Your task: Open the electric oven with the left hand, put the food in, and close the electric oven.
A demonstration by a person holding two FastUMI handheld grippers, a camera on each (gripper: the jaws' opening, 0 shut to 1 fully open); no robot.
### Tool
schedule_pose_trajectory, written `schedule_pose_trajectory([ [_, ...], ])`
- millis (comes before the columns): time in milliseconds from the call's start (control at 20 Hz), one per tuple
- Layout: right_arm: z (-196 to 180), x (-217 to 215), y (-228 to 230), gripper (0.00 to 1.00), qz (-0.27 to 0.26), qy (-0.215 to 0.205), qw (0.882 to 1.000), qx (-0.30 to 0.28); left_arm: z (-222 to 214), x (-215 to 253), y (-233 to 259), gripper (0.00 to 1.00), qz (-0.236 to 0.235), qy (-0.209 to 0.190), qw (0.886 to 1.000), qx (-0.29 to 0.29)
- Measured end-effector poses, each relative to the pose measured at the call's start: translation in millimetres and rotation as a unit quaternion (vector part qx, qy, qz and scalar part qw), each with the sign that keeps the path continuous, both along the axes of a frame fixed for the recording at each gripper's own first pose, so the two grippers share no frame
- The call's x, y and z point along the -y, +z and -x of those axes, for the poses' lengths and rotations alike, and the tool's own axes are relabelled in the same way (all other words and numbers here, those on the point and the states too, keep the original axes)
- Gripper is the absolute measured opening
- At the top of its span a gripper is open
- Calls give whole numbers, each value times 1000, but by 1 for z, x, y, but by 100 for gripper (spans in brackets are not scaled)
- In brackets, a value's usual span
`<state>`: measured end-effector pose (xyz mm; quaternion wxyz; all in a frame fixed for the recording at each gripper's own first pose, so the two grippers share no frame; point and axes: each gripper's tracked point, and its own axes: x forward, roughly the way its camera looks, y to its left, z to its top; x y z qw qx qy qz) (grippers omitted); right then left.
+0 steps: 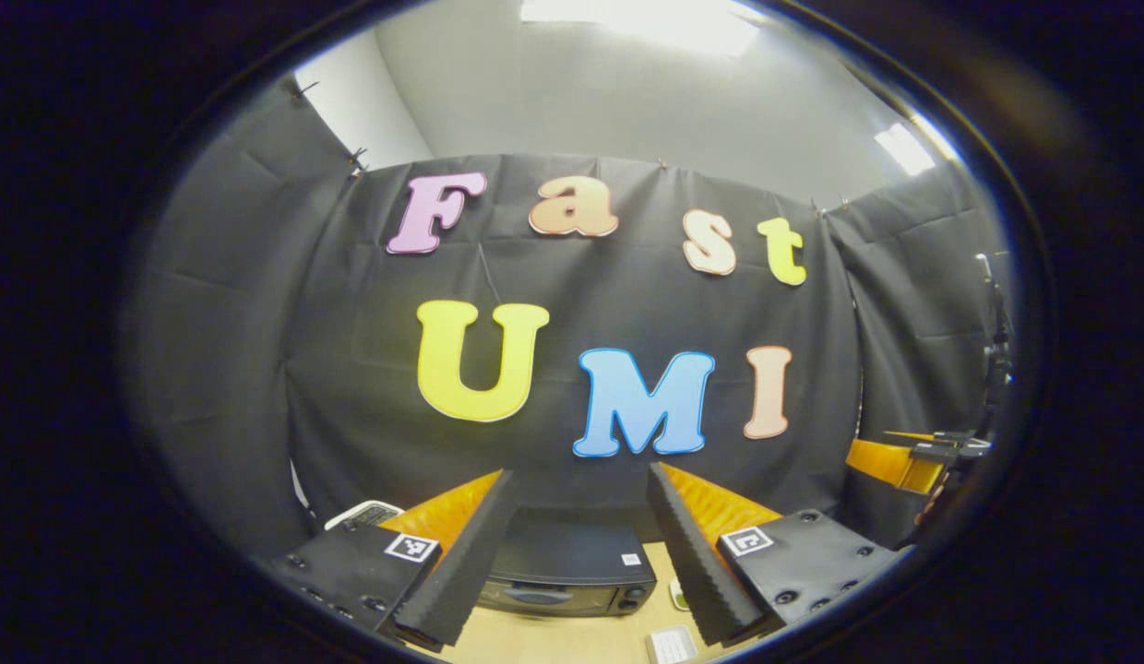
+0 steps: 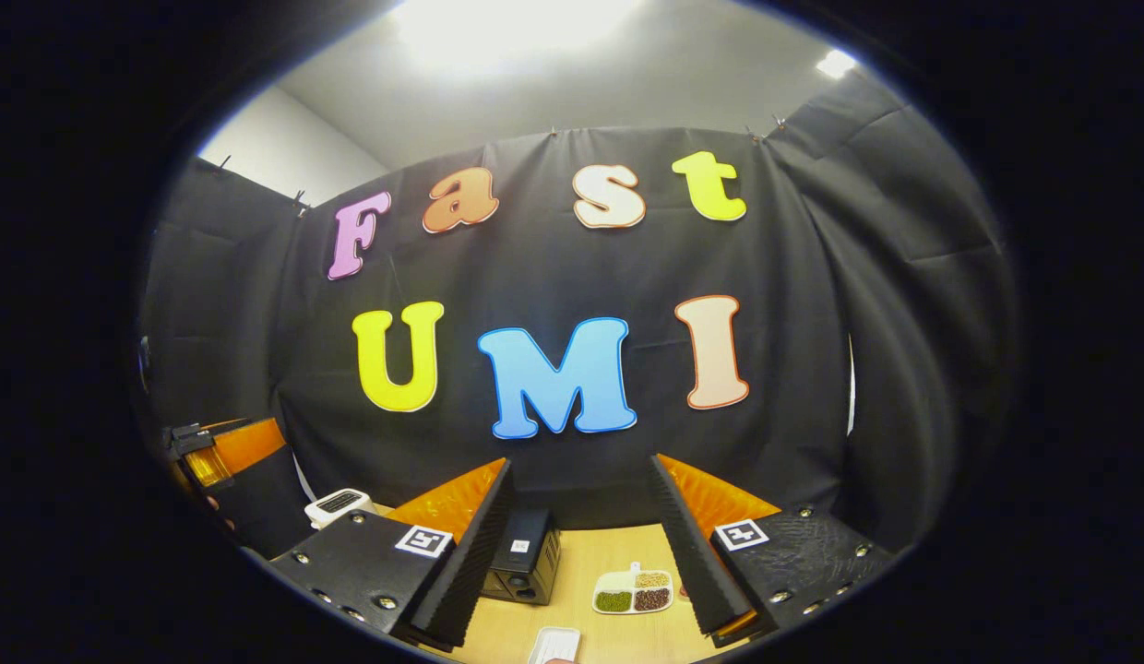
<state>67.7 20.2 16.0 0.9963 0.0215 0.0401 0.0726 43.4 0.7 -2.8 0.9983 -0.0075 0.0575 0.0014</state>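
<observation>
A black electric oven (image 1: 572, 574) stands on the wooden table, door closed, seen low between the fingers of my left gripper (image 1: 577, 553), which is open and holds nothing, raised well above and in front of it. In the right gripper view the oven (image 2: 526, 556) sits left of centre, partly behind the left finger. A white divided plate of food (image 2: 633, 592) with green, brown and pale portions lies on the table to the oven's right. My right gripper (image 2: 581, 553) is open and empty, high above the table. The other gripper (image 2: 217, 452) shows at far left.
A white appliance (image 2: 339, 503) stands at the table's left, behind the oven's side. A small white tray (image 2: 554, 644) lies at the near edge, and a white card (image 1: 669, 644) sits on the wooden table (image 1: 572, 636). The right gripper (image 1: 913, 456) shows at far right.
</observation>
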Motion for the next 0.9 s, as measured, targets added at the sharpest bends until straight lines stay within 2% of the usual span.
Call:
schedule_pose_trajectory([
  [150, 10, -2, -1, 88, 0, 4, 1000, -3, 12, 10, -2, 100, 2, -9, 1000, -8],
  [350, 27, -3, 8, 88, -1, -25, 1000, 7, 17, 13, 8, 100, 8, -33, 999, -2],
  [450, 42, -11, 10, 88, -4, -24, 1000, 3, 24, 15, 5, 100, 15, -44, 999, -7],
  [850, 88, -29, 16, 88, 5, -28, 1000, 11, 57, -13, 10, 100, 21, -62, 998, -9],
  [900, 91, -30, 17, 80, 8, -30, 999, 14, 60, -16, 9, 100, 23, -64, 998, -6],
])
